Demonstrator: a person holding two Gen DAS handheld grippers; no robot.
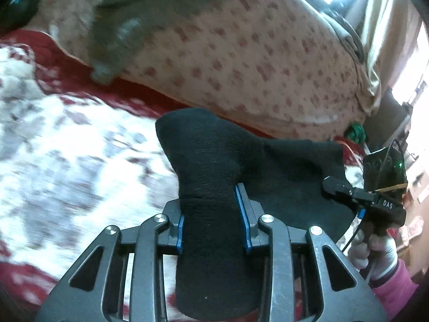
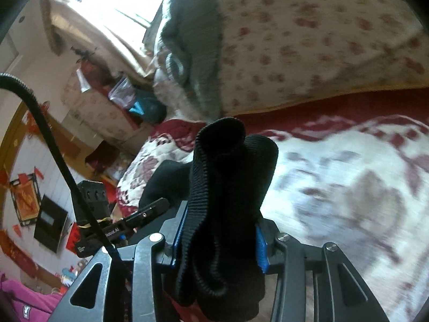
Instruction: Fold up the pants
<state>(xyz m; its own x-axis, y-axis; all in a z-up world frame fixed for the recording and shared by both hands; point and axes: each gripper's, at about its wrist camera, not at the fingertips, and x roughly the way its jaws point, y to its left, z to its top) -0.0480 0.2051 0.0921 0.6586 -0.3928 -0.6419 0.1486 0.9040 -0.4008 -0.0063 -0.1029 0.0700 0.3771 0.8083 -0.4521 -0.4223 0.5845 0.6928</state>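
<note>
The black pants (image 1: 214,161) hang bunched between both grippers above the bed. My left gripper (image 1: 213,209) is shut on a thick fold of the black fabric, which fills the gap between the blue pads (image 1: 242,214) and sticks up past them. In the right wrist view, my right gripper (image 2: 218,238) is shut on a ribbed edge of the pants (image 2: 228,166), doubled over and standing up between its blue pads (image 2: 261,249). The right gripper also shows at the right edge of the left wrist view (image 1: 332,185), with black cloth stretched toward it. The rest of the pants is hidden below the grippers.
A red and white floral bedspread (image 1: 67,147) lies under both grippers. Behind it sits a cream spotted quilt (image 1: 241,53) with a grey knitted garment (image 2: 193,48) draped on it. A gloved hand with a pink sleeve (image 1: 375,252) holds the right gripper. Bright window and curtains (image 2: 107,13) lie beyond.
</note>
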